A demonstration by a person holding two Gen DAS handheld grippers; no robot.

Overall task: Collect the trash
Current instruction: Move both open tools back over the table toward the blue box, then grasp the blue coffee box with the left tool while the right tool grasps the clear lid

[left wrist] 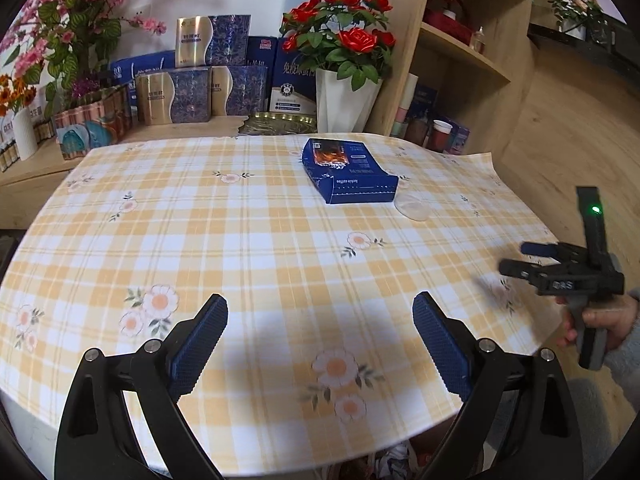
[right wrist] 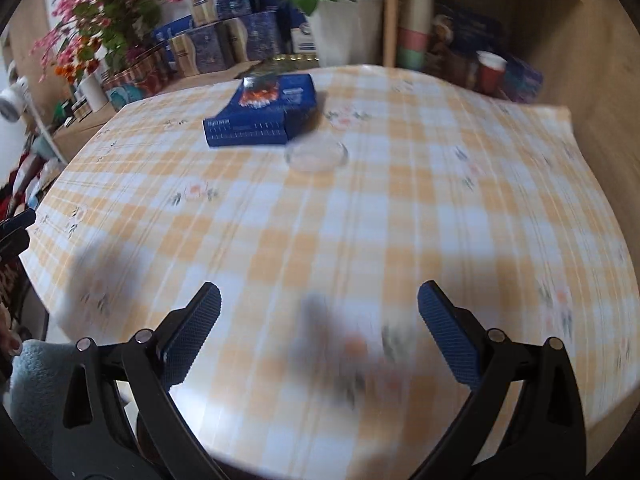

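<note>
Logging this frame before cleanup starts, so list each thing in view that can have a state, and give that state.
Left gripper: jaws open, empty, above the tablecloth.
Right gripper: jaws open, empty.
Blue coffee box: lying flat, flap closed, untouched.
Clear plastic lid: flat on the tablecloth, beside the box.

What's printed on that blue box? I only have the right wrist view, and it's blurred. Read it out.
Observer: The left wrist view is sharp. The box reads "luckin coffee" on its side.
Operator: Tell me where my right gripper is.
Observer: The right gripper is over the table at its right edge, held in a hand.
Operator: Report any indicator on it.
Observer: A green light glows on its upright bar.
</note>
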